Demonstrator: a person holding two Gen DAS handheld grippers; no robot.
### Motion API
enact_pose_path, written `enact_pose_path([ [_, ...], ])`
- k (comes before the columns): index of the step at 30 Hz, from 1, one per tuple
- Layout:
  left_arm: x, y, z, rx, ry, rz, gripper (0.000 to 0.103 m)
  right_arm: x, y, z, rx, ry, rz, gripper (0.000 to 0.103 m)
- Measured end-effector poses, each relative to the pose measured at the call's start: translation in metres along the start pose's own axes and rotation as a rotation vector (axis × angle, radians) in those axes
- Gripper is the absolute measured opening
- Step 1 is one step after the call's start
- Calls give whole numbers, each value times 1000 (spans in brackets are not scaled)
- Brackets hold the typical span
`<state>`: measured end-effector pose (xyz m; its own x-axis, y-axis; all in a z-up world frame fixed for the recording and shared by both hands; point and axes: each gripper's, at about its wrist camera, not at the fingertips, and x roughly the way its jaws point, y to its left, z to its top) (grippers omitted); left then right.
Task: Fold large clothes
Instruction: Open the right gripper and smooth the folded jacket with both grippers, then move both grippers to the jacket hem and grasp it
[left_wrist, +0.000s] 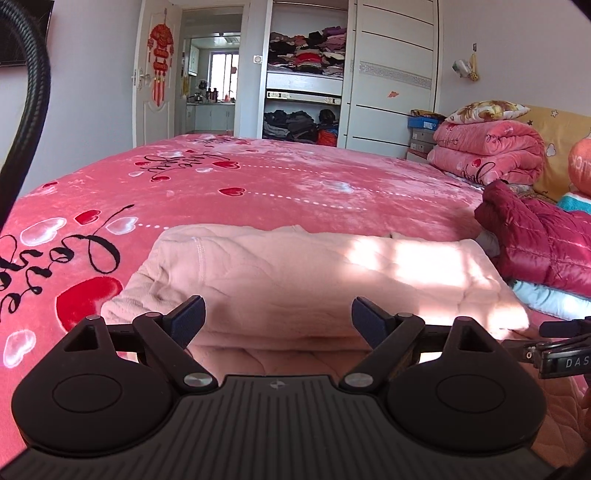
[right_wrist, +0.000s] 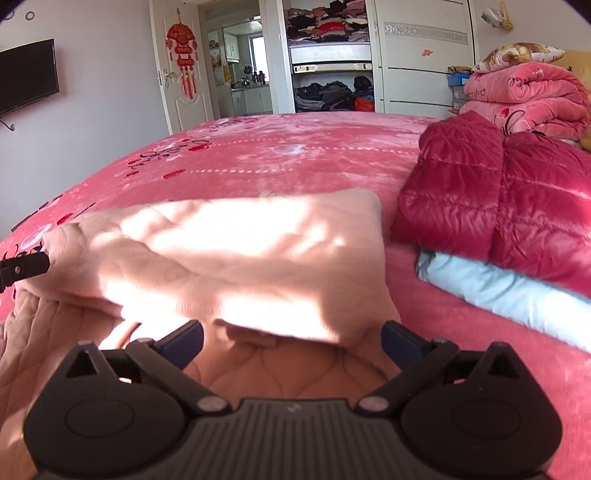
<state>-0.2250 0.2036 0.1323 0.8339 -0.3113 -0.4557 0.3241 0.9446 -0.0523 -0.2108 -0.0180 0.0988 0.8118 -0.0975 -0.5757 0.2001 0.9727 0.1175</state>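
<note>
A pale pink fleece garment (left_wrist: 303, 280) lies folded over on the red heart-print bed (left_wrist: 295, 184), its quilted lining showing along the near edge. My left gripper (left_wrist: 277, 319) hovers open just above that near edge, nothing between its fingers. In the right wrist view the same garment (right_wrist: 236, 258) spreads ahead, sunlit. My right gripper (right_wrist: 291, 339) is open wide over its near right corner, with no cloth pinched between the pads. The left gripper's tip (right_wrist: 22, 267) pokes in at the left edge there; the right gripper's arm (left_wrist: 561, 347) shows at the left view's right edge.
A folded dark red puffer jacket (right_wrist: 498, 206) rests on a light blue garment (right_wrist: 498, 288) to the right. Rolled pink quilts (left_wrist: 487, 155) and a pillow stand at the headboard. An open wardrobe (left_wrist: 306, 74) and a doorway lie beyond the bed. A black cable (left_wrist: 33, 92) hangs at left.
</note>
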Motion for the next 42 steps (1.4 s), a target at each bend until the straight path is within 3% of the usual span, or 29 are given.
enact_pose_path([
  [15,-73,-57,-73,130,185,-20,103,-64,8,-64,-50,161,-19,102],
  [22,-104,-69,-91,121,246,-62,103,-93,18,-81,-48,222,6,102],
  [28,-137,-67,-89,78,222,-68,103,-113,28,-94,-56,275,40,102],
  [37,-193,-48,-69,-15,119,-1,103,-143,54,-104,-131,294,97,102],
  [42,-207,-29,-63,-73,82,30,103,-162,45,-100,-28,266,144,102],
])
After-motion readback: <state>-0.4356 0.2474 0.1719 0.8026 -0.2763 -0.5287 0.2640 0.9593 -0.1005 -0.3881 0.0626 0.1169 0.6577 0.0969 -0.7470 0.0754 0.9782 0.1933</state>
